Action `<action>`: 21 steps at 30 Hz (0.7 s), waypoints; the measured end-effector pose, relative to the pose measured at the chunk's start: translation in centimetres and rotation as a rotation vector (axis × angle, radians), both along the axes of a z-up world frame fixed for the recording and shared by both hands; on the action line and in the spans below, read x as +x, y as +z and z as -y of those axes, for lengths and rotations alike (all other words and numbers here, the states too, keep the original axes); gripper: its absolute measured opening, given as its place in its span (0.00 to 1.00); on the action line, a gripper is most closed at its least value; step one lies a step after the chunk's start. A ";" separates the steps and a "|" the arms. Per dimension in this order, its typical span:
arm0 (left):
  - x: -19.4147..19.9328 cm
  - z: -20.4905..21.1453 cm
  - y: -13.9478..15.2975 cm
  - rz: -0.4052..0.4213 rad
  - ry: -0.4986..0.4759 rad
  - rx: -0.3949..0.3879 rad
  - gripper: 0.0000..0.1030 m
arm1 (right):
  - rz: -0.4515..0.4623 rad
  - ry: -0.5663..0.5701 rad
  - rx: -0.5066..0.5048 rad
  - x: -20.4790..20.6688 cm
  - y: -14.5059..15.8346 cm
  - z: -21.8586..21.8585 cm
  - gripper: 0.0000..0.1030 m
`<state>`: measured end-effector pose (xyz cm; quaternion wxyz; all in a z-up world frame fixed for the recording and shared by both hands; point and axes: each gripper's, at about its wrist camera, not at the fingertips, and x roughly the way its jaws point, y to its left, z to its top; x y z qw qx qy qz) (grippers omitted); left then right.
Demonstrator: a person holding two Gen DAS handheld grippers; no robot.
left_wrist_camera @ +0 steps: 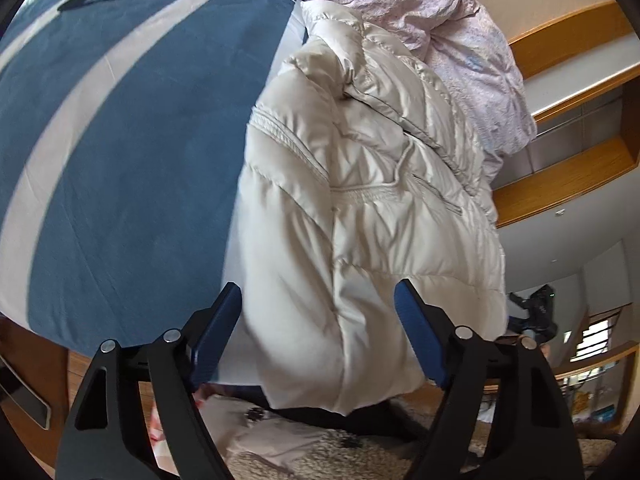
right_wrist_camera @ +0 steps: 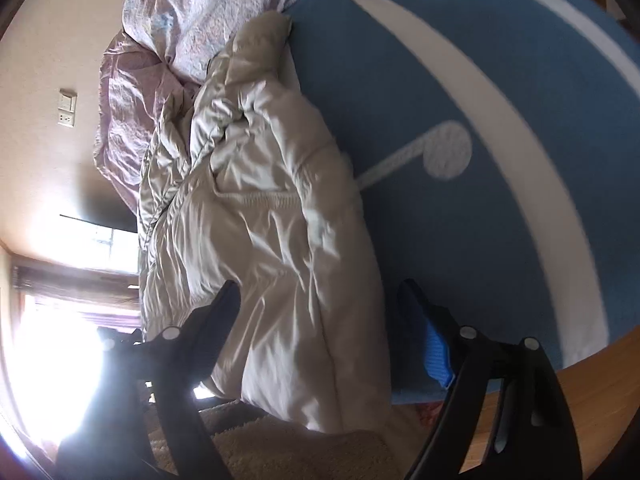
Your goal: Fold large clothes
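A cream puffy down jacket (left_wrist_camera: 360, 208) lies lengthwise on a blue bed cover with white stripes (left_wrist_camera: 132, 152), its lower end hanging over the bed's near edge. My left gripper (left_wrist_camera: 320, 332) is open, its blue-padded fingers either side of the jacket's near end, holding nothing. In the right wrist view the same jacket (right_wrist_camera: 264, 240) lies on the blue cover (right_wrist_camera: 460, 240). My right gripper (right_wrist_camera: 320, 320) is open over the jacket's hem, holding nothing. The other gripper (left_wrist_camera: 536, 312) shows dark at the left view's right edge.
A crumpled pink quilt (left_wrist_camera: 440, 20) is heaped at the jacket's far end, also in the right wrist view (right_wrist_camera: 168, 40). Wooden shelves (left_wrist_camera: 568, 176) line the wall. A shaggy beige rug (right_wrist_camera: 288, 452) and wood floor lie below the bed edge. A bright window (right_wrist_camera: 60, 320) glares.
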<state>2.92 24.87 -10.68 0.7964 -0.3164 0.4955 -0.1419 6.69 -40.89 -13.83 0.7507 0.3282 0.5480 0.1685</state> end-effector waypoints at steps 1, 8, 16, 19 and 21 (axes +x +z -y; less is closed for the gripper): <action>-0.1 0.1 -0.1 0.002 -0.003 -0.012 0.76 | 0.002 0.009 0.023 -0.1 -0.1 -0.1 0.77; -0.7 1.0 -0.6 0.001 -0.013 -0.101 0.74 | 0.012 0.069 0.107 -0.7 -0.6 -1.5 0.73; -1.2 1.3 -0.9 -0.004 0.021 -0.129 0.63 | 0.026 0.114 0.104 -1.5 -0.3 -2.7 0.65; -1.2 1.6 -0.9 -0.012 0.029 -0.093 0.54 | 0.016 0.124 0.078 -1.5 -0.3 -3.3 0.62; -1.2 1.7 -0.9 -0.019 0.035 -0.072 0.46 | 0.012 0.131 0.063 -1.5 -0.2 -3.6 0.53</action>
